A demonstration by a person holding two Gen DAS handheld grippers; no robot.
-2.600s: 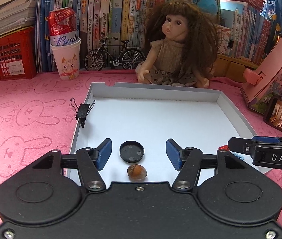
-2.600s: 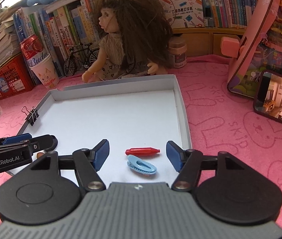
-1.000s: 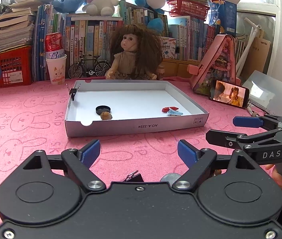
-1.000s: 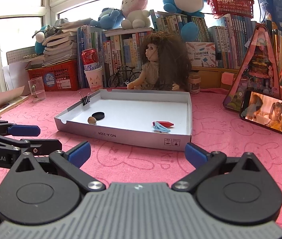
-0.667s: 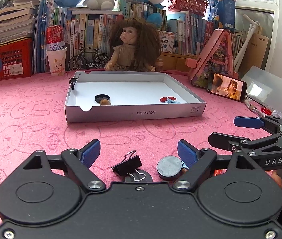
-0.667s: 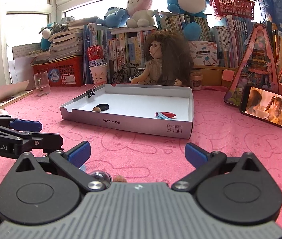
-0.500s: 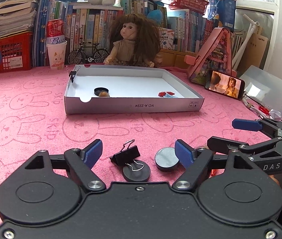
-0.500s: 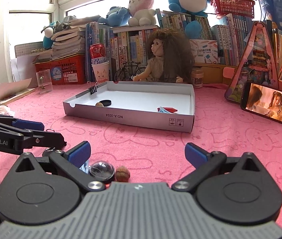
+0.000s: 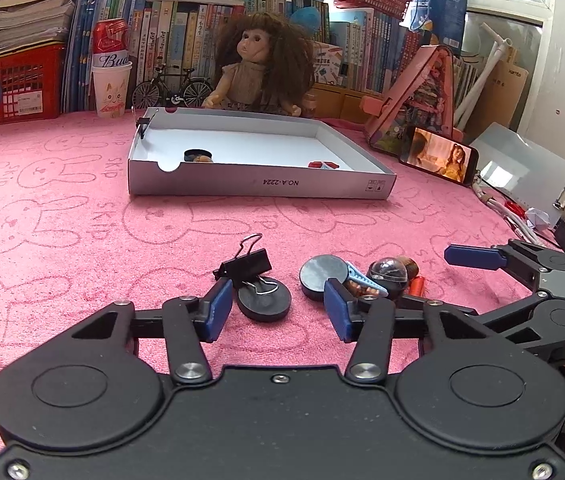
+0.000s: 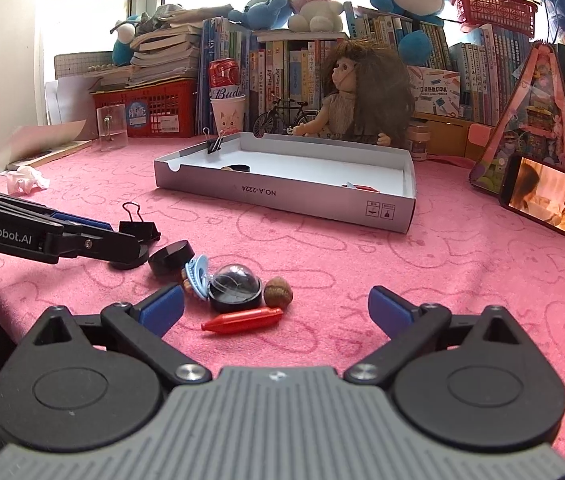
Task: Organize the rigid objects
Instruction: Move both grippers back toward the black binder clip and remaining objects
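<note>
Closing, the left tongs (image 9: 275, 307) sit low over the pink desk (image 9: 82, 240) w/ a black disc (image 9: 263, 307) & binder clip (image 9: 247, 263) between the pads, nothing gripped. Right tongs (image 10: 276, 307) gape wide; red crayon (image 10: 242, 320), dome (image 10: 235, 286) & nut (image 10: 278, 291) lie just ahead, nearer the left pad. White box (image 10: 282, 196) sits well beyond.

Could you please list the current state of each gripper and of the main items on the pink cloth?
left gripper: jaws closing around flat black disc, not yet pressing
right gripper: open, nothing held
binder clip: lying on cloth, handles up
red crayon: lying flat
white box: open, some items already inside
phone: screen on
</note>
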